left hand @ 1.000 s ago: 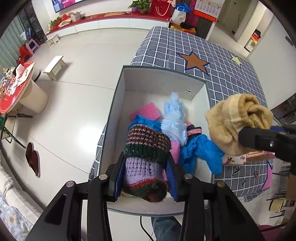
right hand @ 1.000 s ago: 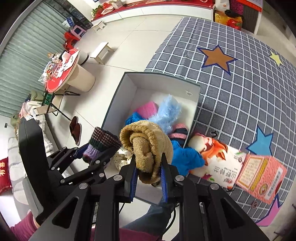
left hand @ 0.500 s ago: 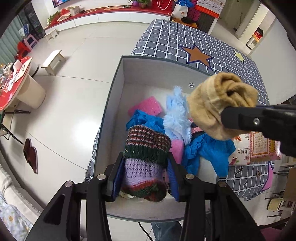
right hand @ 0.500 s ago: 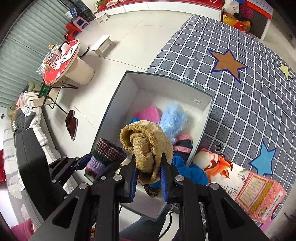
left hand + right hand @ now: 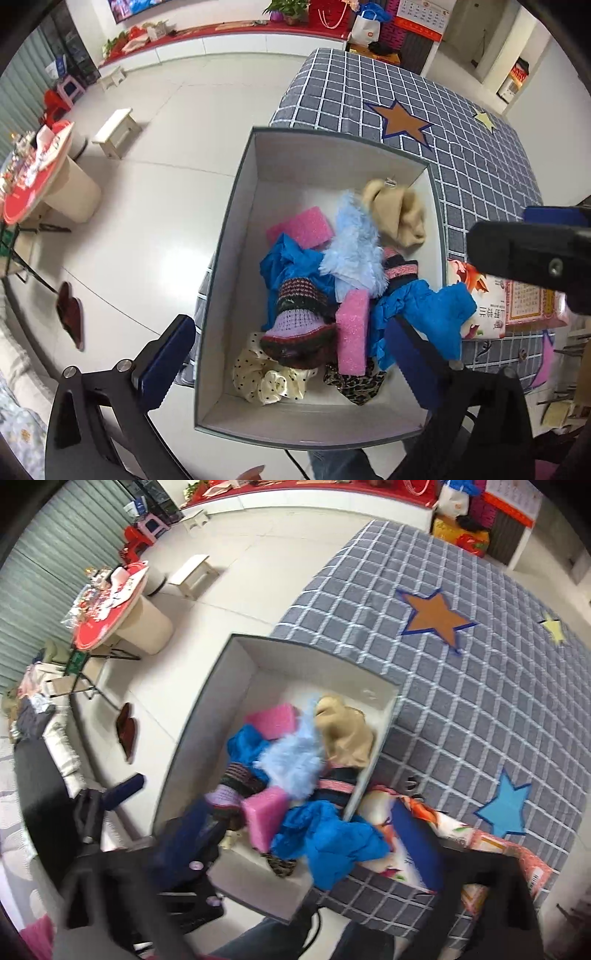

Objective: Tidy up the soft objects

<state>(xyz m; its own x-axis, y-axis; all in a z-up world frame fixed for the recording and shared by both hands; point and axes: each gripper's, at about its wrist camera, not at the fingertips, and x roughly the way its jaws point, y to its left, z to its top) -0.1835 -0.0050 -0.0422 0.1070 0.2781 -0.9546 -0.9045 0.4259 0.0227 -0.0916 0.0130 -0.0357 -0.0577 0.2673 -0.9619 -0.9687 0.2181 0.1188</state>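
The striped knit roll lies loose in the grey box, on the blue cloth beside a pink sponge. Above it my left gripper has its jaws opening wide, and neither pad touches anything. The tan fleece roll rests at the far right corner of the box, next to a pale blue fluffy piece. My right gripper hangs over the box's near right corner, jaws opening, nothing gripped. One of its fingers crosses the right of the left wrist view.
A printed packet lies on the checked tablecloth right of the box. A polka-dot cloth and a leopard-print piece fill the box's near end. Left of the table are white floor, a stool and slippers.
Both grippers went from shut to wide open. The knit roll dropped from the left one and the tan roll from the right one, and both now lie in the box.
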